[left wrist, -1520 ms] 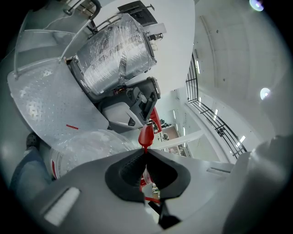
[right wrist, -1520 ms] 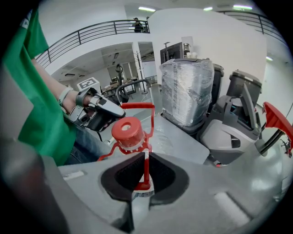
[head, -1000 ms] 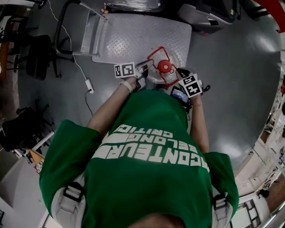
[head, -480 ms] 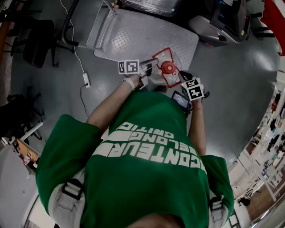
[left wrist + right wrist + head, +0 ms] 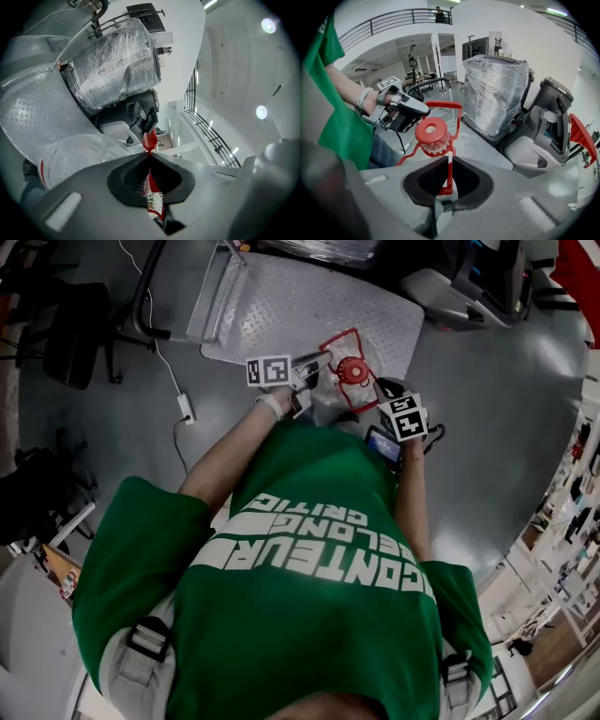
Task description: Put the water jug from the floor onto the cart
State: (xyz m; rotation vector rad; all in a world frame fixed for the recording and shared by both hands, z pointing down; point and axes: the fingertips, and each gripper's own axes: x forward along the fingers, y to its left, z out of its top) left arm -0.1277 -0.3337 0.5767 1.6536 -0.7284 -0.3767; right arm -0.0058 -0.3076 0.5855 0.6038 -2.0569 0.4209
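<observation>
Your left gripper (image 5: 314, 360) and right gripper (image 5: 377, 390) have carried the water jug (image 5: 328, 397) slightly up the head view, away from your chest. Its red cap (image 5: 353, 370) now lies at the near edge of the cart deck (image 5: 309, 306), which has turned clockwise in that view.

Left tongs (image 5: 149, 160) are clamped on the red handle (image 5: 150, 139) of the water jug (image 5: 79, 157). Cart deck (image 5: 33, 117) is seen beyond, wrapped machine (image 5: 115, 65) behind.
</observation>
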